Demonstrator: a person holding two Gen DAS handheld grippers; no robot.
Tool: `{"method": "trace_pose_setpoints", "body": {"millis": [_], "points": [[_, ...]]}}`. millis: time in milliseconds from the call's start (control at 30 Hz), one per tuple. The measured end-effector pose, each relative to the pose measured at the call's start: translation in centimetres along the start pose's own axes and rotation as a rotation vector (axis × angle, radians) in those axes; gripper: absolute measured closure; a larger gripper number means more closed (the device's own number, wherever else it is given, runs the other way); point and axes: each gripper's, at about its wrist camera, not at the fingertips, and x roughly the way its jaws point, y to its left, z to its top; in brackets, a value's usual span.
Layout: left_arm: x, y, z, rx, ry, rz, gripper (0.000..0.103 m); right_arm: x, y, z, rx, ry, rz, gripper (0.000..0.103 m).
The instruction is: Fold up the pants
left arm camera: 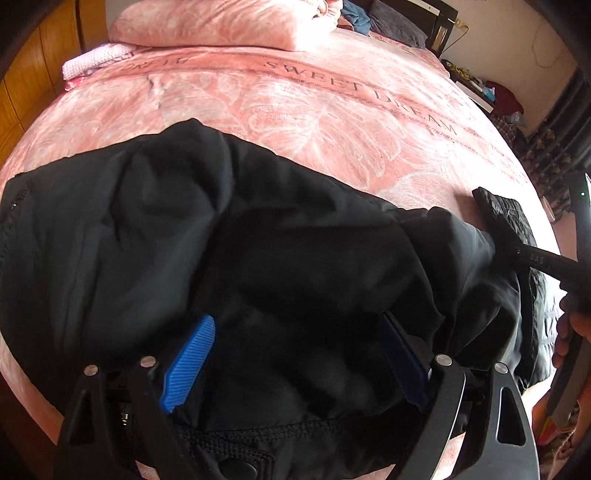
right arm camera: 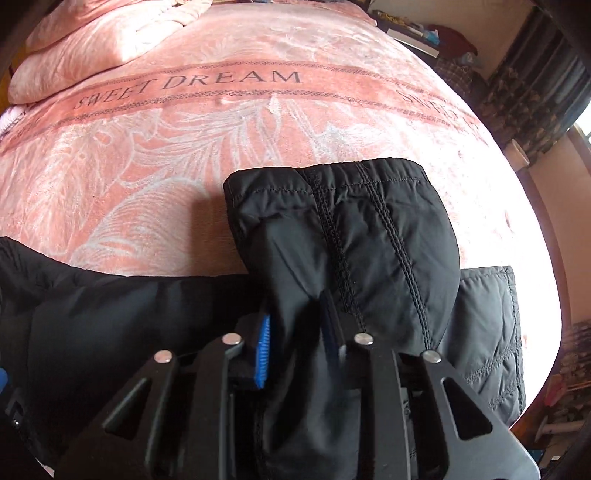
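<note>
My black pants [left arm camera: 155, 236] lie across the pink bed cover [left arm camera: 295, 122], spread sideways along its near edge, well on my side of the "SWEET DREAM" lettering [left arm camera: 373, 90] printed on that cover.

My left gripper [left arm camera: 295, 354] hangs over the pants at their waist end; a button and the stitched waistband show right under my wrist. Its fingers [left arm camera: 192, 354] stand wide apart, released, with a loose hump of dark cloth between them that neither blue pad presses.

My right gripper [right arm camera: 295, 354] is clenched on the pants. From its own camera the blue pad and the dark one beside it pinch a fold of the fabric, and the hemmed cuff of one leg [right arm camera: 343, 206] stands up beyond the fingertips, double seam running down into the grip. That cuff rises off the bed cover, on my side of the lettering. Just to the right of the lifted leg, a second stretch of quilted black fabric [right arm camera: 491, 325] lies flat on the cover; I cannot tell whether it is the other leg or a lower layer of the same one.

From the left camera the right gripper's black arm reaches in from the right edge, the raised cuff at its tip.

Past the lettering, at the head of the bed, sits a folded pink blanket [left arm camera: 221, 26].
</note>
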Motion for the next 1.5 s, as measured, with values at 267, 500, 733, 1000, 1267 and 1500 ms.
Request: {"method": "trace_pose_setpoints", "body": {"millis": [267,500,733,1000,1267,1500], "points": [[-0.2,0.0,-0.6,0.009,-0.009,-0.005,0.013,-5.0,-6.1,-2.4,0.146,-0.09,0.139,0.099],[-0.3,-0.3,-0.8,0.004,-0.006,0.002,0.013,-8.3,-15.1,-6.7,0.427,-0.146,0.29,0.098],[-0.3,-1.0,-1.1,0.005,0.0,0.018,0.013,-5.2,-21.7,-13.2,0.601,-0.034,0.27,0.08],[-1.1,-2.3,-1.6,0.017,-0.005,0.01,0.013,-3.9,-25.7,-16.9,0.655,-0.018,0.286,0.065],[-2.1,-3.8,-2.3,0.021,-0.013,-0.034,0.013,-3.5,-27.4,-16.7,0.715,0.027,0.364,0.065],[-1.4,-5.2,-2.7,0.039,0.013,-0.025,0.013,-2.3,-27.6,-16.7,0.727,0.036,0.381,0.065]]}}
